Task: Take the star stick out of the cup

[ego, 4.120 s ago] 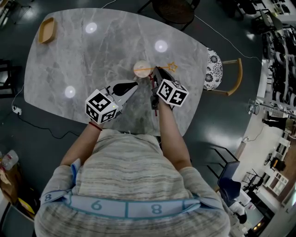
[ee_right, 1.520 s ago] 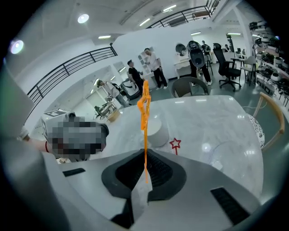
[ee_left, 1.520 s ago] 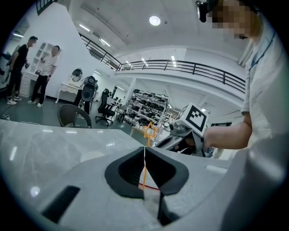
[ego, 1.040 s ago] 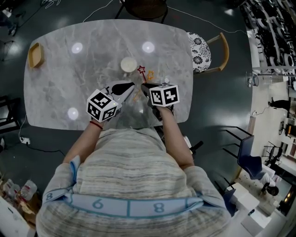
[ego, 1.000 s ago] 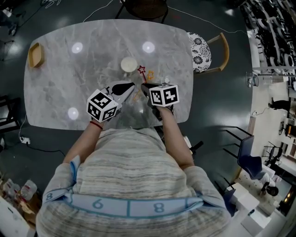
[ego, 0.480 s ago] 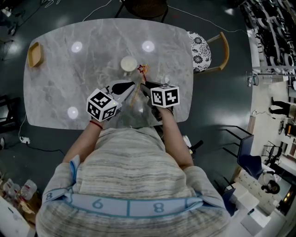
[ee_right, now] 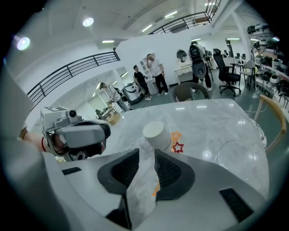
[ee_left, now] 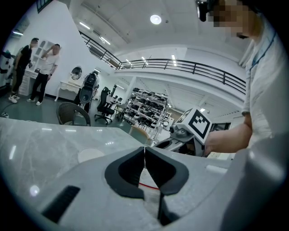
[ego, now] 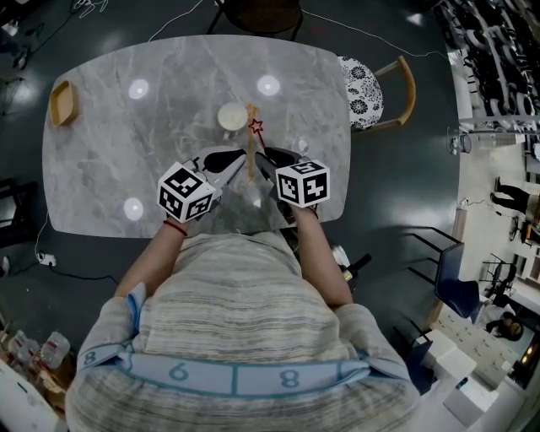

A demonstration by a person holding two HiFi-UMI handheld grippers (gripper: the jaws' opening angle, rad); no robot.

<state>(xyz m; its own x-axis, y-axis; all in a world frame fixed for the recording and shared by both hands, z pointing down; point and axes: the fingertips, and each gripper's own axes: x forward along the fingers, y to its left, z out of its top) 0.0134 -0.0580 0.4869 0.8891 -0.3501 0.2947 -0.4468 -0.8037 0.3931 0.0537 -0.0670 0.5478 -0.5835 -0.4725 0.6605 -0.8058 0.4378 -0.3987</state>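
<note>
The white cup stands upright near the table's middle, and shows again as the cup ahead of the right jaws. The orange star stick is outside the cup, between the two grippers, and points away from me. Its orange star lies beside the cup. A red star rests on the table close by. My right gripper is open, with a sliver of orange shaft showing by its right jaw. My left gripper is shut on nothing.
The grey marble table carries a small wooden tray at its far left corner. A cushioned wooden chair stands at the right end, another chair at the far side. People stand far off in both gripper views.
Four seconds ago the stick lay across the cup's rim. Over the last second it has swung from slanting right to pointing straight away, and the right gripper has shifted slightly right.
</note>
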